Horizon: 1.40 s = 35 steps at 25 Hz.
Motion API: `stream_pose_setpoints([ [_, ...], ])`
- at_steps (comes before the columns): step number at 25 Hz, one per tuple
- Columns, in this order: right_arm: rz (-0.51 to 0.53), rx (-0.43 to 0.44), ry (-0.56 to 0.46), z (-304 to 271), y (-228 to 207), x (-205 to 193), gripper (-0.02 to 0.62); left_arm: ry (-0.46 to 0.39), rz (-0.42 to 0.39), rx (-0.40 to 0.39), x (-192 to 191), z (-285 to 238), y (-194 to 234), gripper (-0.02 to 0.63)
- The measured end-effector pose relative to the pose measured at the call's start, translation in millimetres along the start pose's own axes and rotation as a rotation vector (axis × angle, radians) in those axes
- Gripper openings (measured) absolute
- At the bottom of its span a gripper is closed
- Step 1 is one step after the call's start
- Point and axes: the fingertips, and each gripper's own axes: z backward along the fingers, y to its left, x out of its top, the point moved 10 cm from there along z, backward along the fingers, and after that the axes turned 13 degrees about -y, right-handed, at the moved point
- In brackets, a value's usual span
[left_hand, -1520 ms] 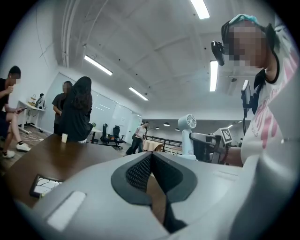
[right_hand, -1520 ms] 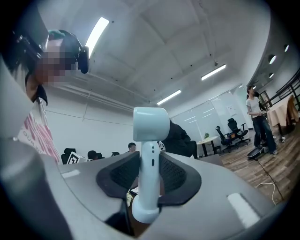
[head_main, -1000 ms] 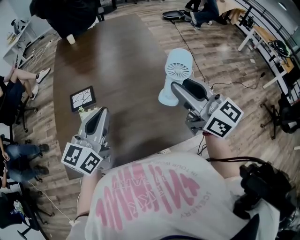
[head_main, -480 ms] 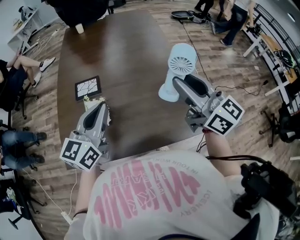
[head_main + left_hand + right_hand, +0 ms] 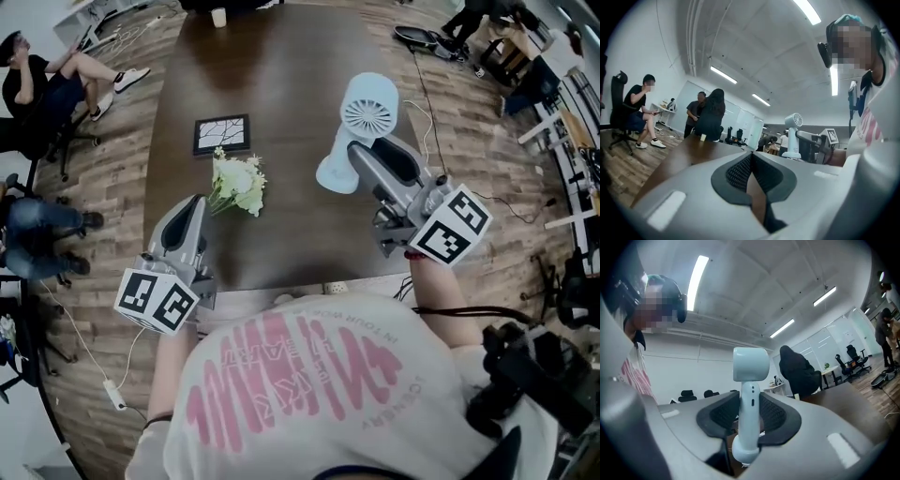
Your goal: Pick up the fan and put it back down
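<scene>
A pale blue handheld fan [image 5: 366, 111] stands upright over the right side of the dark wooden table [image 5: 281, 84]. Its stem [image 5: 749, 408] sits between the pads of my right gripper [image 5: 359, 157], which is shut on it from the near side. Whether the round base [image 5: 335, 176] touches the table I cannot tell. My left gripper [image 5: 191, 204] hovers at the table's near left edge, pointing level, its pads [image 5: 740, 169] meeting at the tip with nothing between them. The fan [image 5: 793, 123] also shows in the left gripper view, off to the right.
A white flower bunch [image 5: 236, 184] lies just ahead of the left gripper, with a framed black picture [image 5: 222, 134] behind it. A paper cup [image 5: 218, 17] stands at the far edge. People sit to the left [image 5: 52, 75]. Cables cross the floor on the right.
The right gripper has carried the fan leftward and nearer across the table. The left gripper has drawn back and left, uncovering the flowers. The head view has swung.
</scene>
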Motion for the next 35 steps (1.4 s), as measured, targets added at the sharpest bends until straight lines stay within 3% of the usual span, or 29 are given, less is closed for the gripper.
stream_pose_setpoints([
  [14,-0.073,0.143,0.073,-83,50,-50,0.138,-0.072,-0.001,0.179,19,83,47,0.017],
  [24,-0.135,0.261,0.112,-136,70,-83,0.138,-0.109,-0.057,0.276,29,117,54,0.017],
  [30,-0.196,0.302,0.123,-166,78,-113,0.138,-0.099,-0.062,0.347,29,144,72,0.017],
  [35,-0.224,0.298,0.134,-180,78,-138,0.138,-0.088,-0.057,0.359,24,153,86,0.017],
])
